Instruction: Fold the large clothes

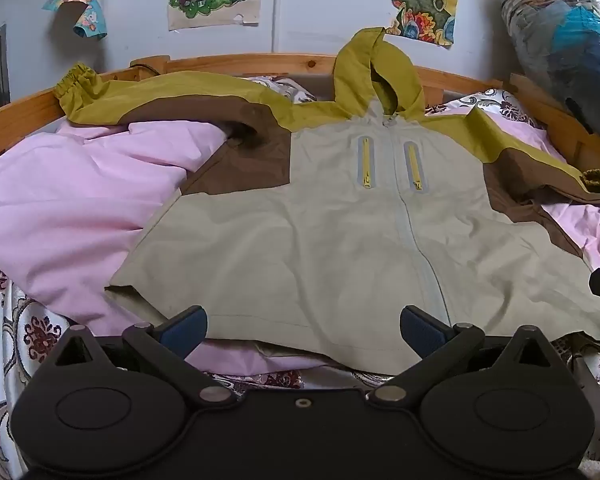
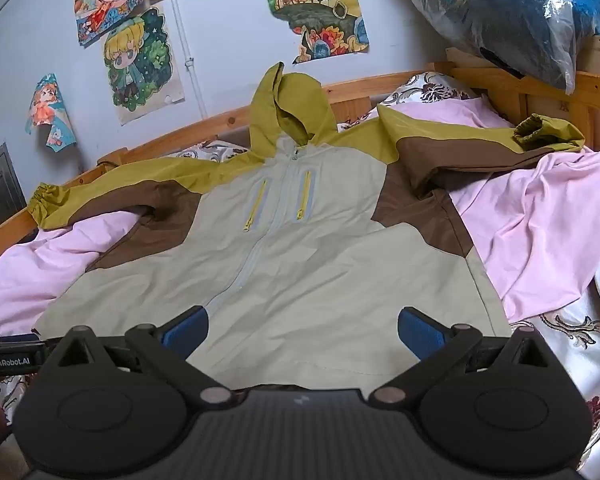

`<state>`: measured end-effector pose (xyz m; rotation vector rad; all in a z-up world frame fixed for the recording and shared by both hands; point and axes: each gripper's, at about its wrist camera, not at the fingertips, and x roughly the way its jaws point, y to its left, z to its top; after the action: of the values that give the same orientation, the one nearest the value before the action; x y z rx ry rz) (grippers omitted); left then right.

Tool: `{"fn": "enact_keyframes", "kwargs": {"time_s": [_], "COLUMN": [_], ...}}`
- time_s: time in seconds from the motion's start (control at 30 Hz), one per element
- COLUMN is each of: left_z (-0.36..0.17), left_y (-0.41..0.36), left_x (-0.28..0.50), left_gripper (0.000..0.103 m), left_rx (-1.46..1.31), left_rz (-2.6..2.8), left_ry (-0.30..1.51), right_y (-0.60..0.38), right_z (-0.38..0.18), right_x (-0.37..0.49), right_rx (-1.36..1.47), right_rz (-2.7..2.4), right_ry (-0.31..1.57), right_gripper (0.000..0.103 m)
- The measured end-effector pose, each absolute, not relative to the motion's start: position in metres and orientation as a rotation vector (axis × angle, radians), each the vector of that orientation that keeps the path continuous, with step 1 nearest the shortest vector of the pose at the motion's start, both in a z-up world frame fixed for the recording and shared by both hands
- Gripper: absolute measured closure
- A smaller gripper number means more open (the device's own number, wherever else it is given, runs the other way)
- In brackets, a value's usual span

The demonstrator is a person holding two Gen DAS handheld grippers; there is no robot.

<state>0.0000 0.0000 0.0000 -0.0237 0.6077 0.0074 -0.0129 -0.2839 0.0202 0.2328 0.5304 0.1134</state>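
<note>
Pink bedding (image 1: 60,184) lies under a spread jacket (image 1: 320,220); left gripper (image 1: 303,326) and right gripper (image 2: 303,326) hover wide open at its hem, holding nothing.

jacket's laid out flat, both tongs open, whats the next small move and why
Probably send the left tongs to the left sleeve's cuff: the jacket lies zipped and front-up, both sleeves spread wide, and neither the left nor the right tongs hold anything.
</note>
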Motion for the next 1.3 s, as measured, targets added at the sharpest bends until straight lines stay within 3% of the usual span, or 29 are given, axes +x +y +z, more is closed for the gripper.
{"fn": "enact_keyframes", "kwargs": {"time_s": [1.3], "left_z": [0.001], "left_y": [-0.0028], "left_x": [0.0], "left_gripper": [0.001], "left_rx": [-0.027], "left_rz": [0.005], "left_ry": [0.604], "right_y": [-0.2817], "right_z": [0.0222], "right_x": [-0.0147], "right_rx": [0.241], "right_rz": [0.113], "right_ry": [0.523], "right_gripper": [0.0]}}
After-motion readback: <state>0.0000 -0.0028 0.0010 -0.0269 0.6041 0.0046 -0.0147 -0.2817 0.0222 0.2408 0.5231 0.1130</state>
